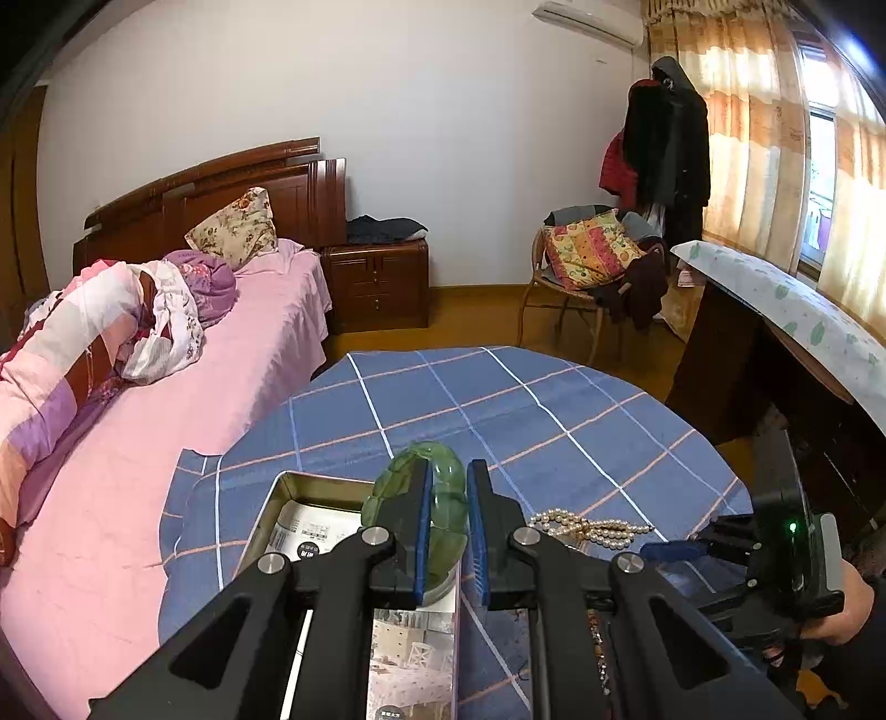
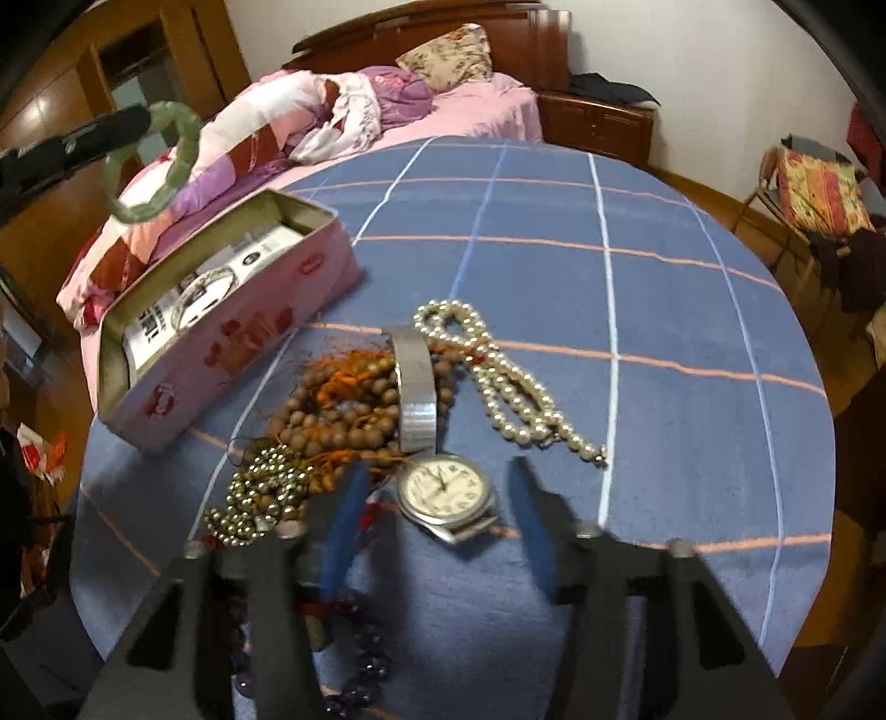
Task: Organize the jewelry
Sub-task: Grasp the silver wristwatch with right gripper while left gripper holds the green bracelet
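A plain white wall (image 1: pixel 443 138) backs the room, with a white air conditioner (image 1: pixel 590 19) high beside the orange-and-cream curtains (image 1: pixel 758 122) that glow with daylight. Left of the round counter in blue checked cloth (image 1: pixel 498 410) stands a bed with a pink sheet (image 1: pixel 166 443) and dark carved wooden headboard (image 1: pixel 221 188). A matching wooden nightstand (image 1: pixel 379 282) sits beside the headboard, on the yellow-brown floor (image 1: pixel 476 315).

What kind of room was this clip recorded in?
Most likely a home bedroom: a bed with a wooden headboard, a nightstand beside it, and coats hung by a curtained window.
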### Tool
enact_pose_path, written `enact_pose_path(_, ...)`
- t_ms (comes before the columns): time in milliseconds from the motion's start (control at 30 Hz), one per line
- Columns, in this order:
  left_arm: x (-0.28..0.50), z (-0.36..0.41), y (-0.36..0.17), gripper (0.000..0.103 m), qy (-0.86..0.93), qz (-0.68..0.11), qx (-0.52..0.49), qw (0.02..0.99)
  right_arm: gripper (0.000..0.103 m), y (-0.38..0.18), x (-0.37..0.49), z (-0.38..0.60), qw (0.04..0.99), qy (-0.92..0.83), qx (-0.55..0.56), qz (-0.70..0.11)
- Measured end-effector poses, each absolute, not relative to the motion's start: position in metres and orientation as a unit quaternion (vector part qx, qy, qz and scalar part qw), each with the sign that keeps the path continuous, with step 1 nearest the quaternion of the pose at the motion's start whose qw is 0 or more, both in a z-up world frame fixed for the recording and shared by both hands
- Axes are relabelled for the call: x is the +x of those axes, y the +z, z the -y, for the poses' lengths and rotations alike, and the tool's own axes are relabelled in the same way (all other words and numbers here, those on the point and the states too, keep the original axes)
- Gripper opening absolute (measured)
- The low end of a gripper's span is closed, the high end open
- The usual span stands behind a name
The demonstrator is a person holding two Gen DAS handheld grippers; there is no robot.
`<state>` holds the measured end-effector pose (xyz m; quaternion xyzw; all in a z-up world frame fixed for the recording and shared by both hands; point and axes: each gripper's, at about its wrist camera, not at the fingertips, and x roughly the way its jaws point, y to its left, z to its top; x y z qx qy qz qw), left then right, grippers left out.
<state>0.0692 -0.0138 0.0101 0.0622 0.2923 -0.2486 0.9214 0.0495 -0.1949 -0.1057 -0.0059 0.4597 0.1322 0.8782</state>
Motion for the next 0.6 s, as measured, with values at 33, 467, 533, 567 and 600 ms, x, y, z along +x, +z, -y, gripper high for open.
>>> enact_pose_path(33, 0.070, 0.014, 0.010, 0.012, -0.249, -0.293, 0.062, 0.921, 0.058, -0.105, 0.050, 0.196, 0.879, 0.130, -0.006, -0.458)
enact_pose_path(467, 0.069, 0.017, 0.009, 0.012, -0.253, -0.294, 0.066, 0.919, 0.055, -0.112, 0.037, 0.198, 0.873, 0.140, -0.046, -0.465)
enact_pose_path(533, 0.068, 0.017, 0.008, 0.012, -0.253, -0.295, 0.067, 0.919, 0.055, -0.111, 0.034, 0.200, 0.875, 0.142, -0.050, -0.461)
enact_pose_path(567, 0.068, 0.017, 0.007, 0.012, -0.254, -0.296, 0.067, 0.918, 0.055, -0.113, 0.035, 0.199, 0.874, 0.139, -0.054, -0.463)
enact_pose_path(600, 0.069, 0.018, 0.006, 0.012, -0.254, -0.298, 0.066, 0.918, 0.056, -0.114, 0.035, 0.198, 0.873, 0.139, -0.060, -0.463)
